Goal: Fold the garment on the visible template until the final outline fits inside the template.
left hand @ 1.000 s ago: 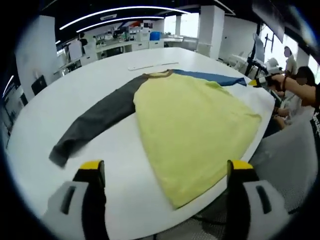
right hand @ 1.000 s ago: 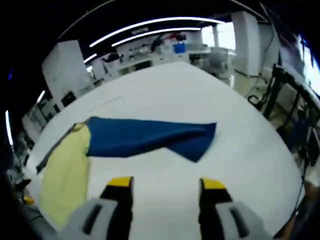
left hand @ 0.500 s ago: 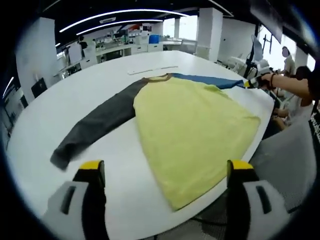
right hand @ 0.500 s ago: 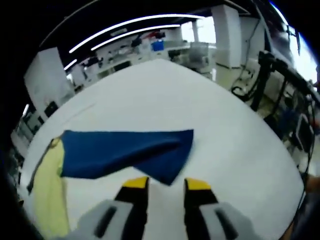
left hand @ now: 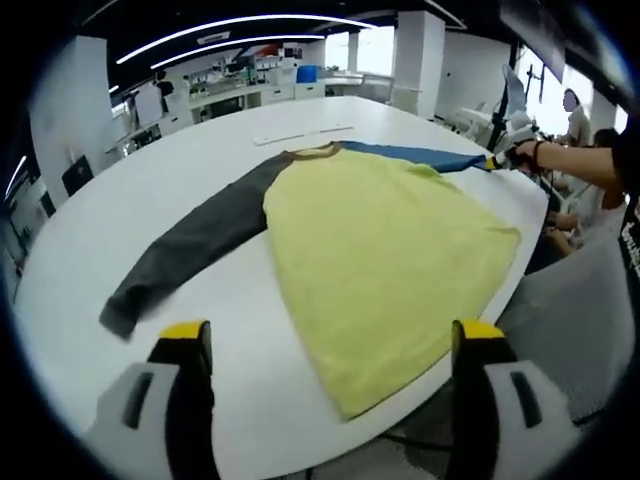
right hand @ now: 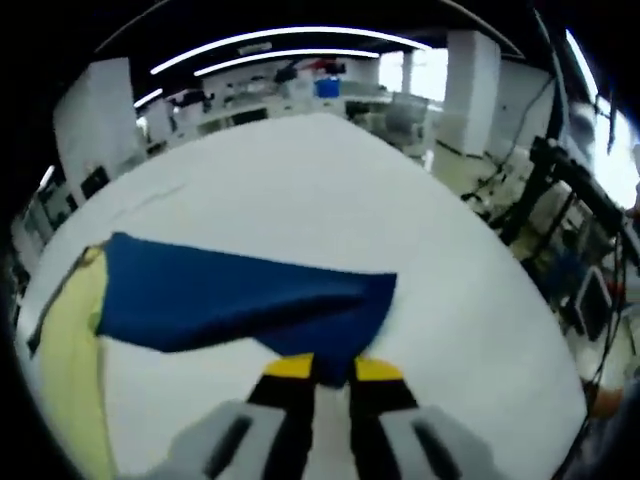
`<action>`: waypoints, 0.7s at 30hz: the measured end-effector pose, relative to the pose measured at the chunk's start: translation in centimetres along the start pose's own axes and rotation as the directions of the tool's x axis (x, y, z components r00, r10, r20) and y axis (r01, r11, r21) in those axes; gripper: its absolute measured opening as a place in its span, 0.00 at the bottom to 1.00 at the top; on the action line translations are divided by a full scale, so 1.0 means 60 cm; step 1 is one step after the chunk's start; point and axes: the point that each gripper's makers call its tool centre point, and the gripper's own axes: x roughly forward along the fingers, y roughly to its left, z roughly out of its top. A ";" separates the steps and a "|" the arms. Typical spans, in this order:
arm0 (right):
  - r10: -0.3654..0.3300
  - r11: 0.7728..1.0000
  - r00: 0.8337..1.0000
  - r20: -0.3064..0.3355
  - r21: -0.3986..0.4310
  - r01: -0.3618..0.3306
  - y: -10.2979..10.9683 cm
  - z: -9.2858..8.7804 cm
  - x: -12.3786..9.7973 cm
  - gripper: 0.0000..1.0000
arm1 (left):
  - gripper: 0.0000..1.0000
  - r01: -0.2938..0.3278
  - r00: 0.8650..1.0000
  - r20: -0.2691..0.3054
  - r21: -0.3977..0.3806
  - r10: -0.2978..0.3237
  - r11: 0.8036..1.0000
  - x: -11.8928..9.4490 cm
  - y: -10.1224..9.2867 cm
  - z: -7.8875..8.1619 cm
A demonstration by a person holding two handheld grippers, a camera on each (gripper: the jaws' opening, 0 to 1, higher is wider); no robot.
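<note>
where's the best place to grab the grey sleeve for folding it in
Take the grey sleeve at its cuff, the free end nearest the left gripper. It lies flat and straight on the white table, running away from the yellow body, with bare table around the cuff. Come in low from the table-edge side, probably one jaw sliding under the fabric.

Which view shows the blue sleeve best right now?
The right gripper view: the blue sleeve lies spread across the white table, cuff at the right gripper. The left gripper view shows it as a thin far strip.
</note>
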 end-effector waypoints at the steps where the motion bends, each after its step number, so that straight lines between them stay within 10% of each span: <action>1: -0.002 1.000 1.000 0.002 0.005 0.002 -0.002 0.001 0.002 0.04 | 0.97 0.001 1.000 -0.001 0.002 -0.001 1.000 0.001 -0.001 0.000; 21: 0.070 0.994 0.994 -0.078 -0.072 -0.076 -0.040 -0.005 -0.018 0.00 | 0.99 0.004 0.999 0.042 0.040 -0.005 0.999 -0.005 0.009 0.022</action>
